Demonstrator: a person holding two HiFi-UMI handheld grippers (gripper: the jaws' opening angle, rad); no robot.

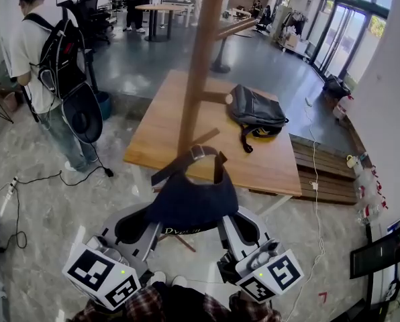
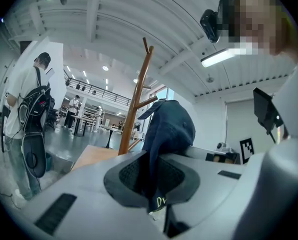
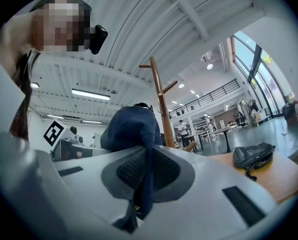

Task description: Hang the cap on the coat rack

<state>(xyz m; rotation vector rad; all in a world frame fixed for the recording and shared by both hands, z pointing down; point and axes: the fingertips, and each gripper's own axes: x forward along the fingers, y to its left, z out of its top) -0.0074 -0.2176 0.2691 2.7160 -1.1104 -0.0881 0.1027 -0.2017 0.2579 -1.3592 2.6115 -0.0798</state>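
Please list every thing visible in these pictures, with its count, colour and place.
table: one, light wood, mid floor
coat rack: one, brown wood, upright at the table's near side
cap: one, navy, in front of the coat rack
bag: one, black, lying on the table
bystander: one, in white, standing far left
backpack: one, black, on the bystander's back
cable: one, black, on the floor at left
left gripper: one, grey, shut on the cap
right gripper: one, grey, shut on the cap
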